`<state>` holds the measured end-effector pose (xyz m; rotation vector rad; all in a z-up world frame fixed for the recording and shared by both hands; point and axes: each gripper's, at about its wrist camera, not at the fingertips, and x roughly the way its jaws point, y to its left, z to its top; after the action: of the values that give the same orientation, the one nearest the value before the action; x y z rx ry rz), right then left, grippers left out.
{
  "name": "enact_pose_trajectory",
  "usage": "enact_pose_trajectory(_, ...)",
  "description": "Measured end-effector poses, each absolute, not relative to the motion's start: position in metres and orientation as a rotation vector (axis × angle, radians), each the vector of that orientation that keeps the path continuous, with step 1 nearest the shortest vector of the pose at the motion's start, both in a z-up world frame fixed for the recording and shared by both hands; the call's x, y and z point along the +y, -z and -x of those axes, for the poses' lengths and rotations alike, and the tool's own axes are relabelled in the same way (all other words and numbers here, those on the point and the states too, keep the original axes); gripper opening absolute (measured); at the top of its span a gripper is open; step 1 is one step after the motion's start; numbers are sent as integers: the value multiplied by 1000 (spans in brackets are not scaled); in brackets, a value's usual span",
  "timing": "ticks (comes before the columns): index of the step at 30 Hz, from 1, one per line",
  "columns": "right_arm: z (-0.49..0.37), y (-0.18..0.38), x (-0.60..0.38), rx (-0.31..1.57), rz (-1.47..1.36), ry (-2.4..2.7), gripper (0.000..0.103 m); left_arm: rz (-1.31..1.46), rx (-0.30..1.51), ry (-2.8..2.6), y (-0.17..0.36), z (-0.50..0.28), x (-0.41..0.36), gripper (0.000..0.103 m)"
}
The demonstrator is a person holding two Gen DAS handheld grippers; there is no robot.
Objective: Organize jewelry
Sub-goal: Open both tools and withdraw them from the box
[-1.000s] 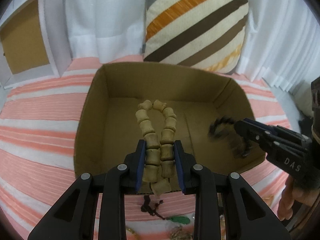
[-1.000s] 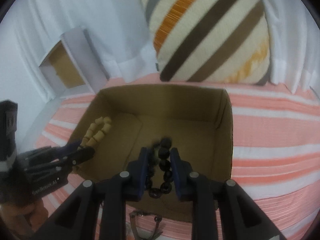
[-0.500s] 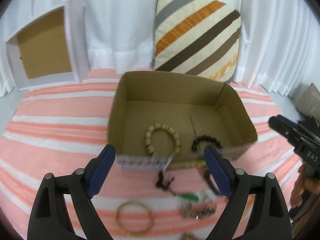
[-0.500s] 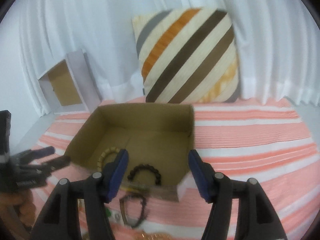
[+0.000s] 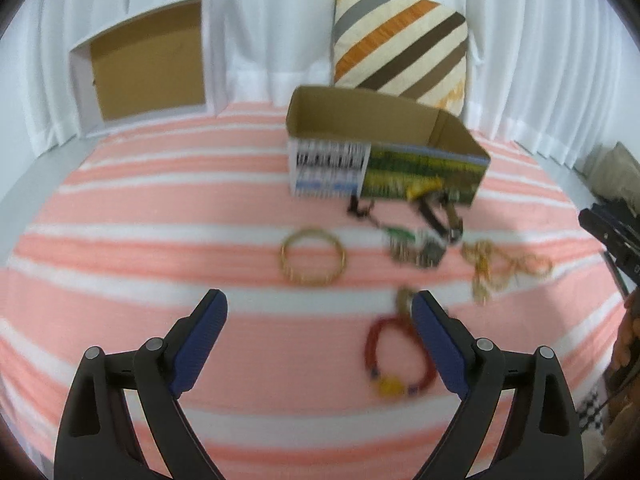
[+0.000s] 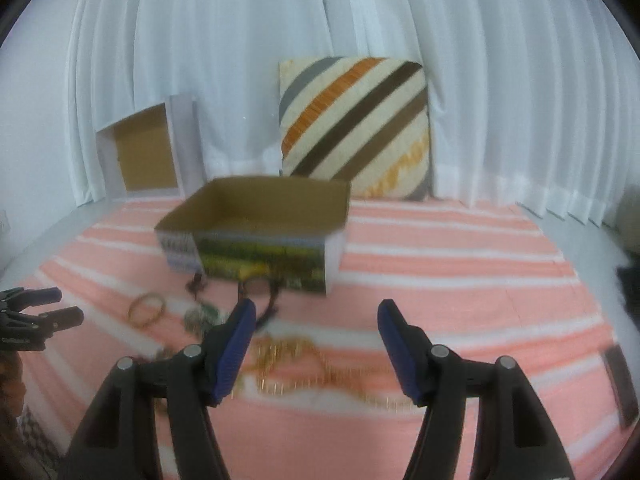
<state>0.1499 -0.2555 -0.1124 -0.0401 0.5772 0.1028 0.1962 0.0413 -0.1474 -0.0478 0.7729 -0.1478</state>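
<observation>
An open cardboard box (image 5: pixel 384 136) stands on the striped bedspread; its inside is hidden from this low angle. In front of it lie a gold bangle (image 5: pixel 312 257), a green-and-metal jewelry heap (image 5: pixel 416 246), a dark bracelet (image 5: pixel 438 216), a gold chain (image 5: pixel 500 266) and a red bead bracelet (image 5: pixel 398 354). My left gripper (image 5: pixel 318 338) is open and empty, low over the bedspread, the red bracelet beside its right finger. My right gripper (image 6: pixel 314 344) is open and empty above the gold chain (image 6: pixel 320 364). The box (image 6: pixel 256 228) and bangle (image 6: pixel 147 308) show there too.
A striped cushion (image 5: pixel 400 48) leans on the white curtain behind the box. A white box lid (image 5: pixel 148 64) leans at the back left. The pink-and-white bedspread (image 5: pixel 140 240) stretches left of the jewelry. A dark flat object (image 6: pixel 622 384) lies at the right edge.
Both grippers let go of their bracelets into the box, opened wide and pulled back and down. The box is now farther off and the loose jewelry lies in front of me.
</observation>
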Motion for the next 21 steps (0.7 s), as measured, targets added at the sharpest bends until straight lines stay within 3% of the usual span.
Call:
enact_pose_trajectory(9,-100,158,-276,650,60,-39,65,17,774,167,172,-158,38,94)
enact_pose_trajectory(21,-87,179,-298,705,-1,1,65,-16,781,227,185,-150,11,94)
